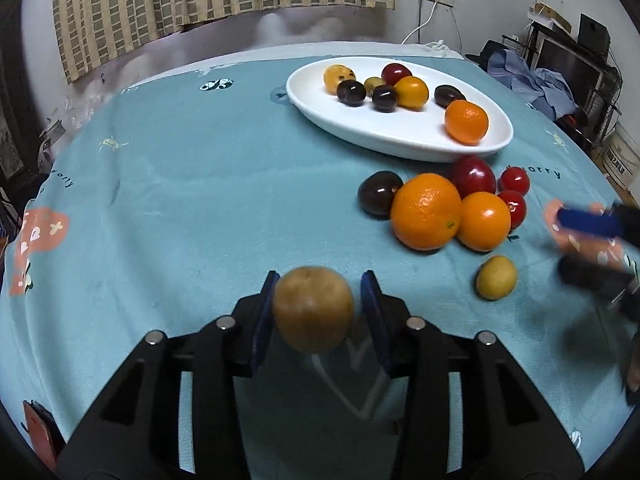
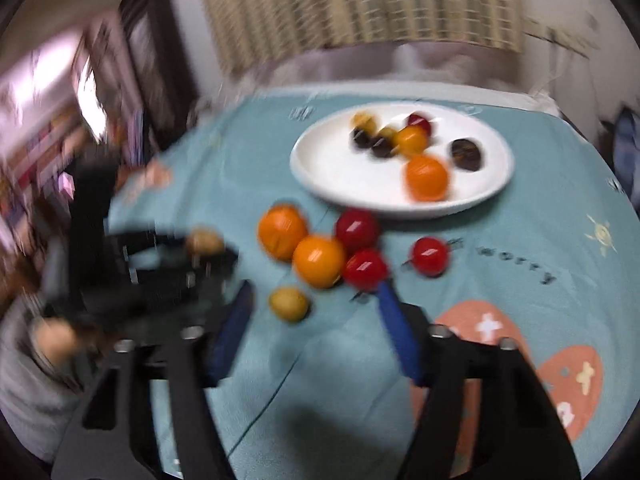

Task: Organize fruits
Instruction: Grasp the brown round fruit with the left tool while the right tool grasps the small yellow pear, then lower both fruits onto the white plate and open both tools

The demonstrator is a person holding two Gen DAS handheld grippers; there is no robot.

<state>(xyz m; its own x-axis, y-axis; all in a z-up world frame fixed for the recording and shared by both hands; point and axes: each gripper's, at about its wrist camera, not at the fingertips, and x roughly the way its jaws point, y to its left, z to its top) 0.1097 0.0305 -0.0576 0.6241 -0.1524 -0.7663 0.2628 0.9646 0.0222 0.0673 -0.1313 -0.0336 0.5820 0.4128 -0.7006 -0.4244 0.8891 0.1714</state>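
Note:
My left gripper (image 1: 316, 304) is shut on a brown round fruit (image 1: 313, 309) and holds it above the teal cloth. It shows blurred in the right wrist view (image 2: 204, 242). A white oval plate (image 1: 360, 128) holds several small fruits and a mandarin (image 1: 466, 121). In front of the plate lies a pile: two oranges (image 1: 426, 211), dark and red plums, cherry tomatoes. A small yellow fruit (image 1: 496, 277) lies apart, just ahead of my open, empty right gripper (image 2: 316, 300), shown blurred in the left wrist view (image 1: 592, 240).
The table is covered with a teal printed cloth (image 1: 180, 184). A curtain and wall sockets are behind it. Clothes and shelves stand at the far right (image 1: 532, 80).

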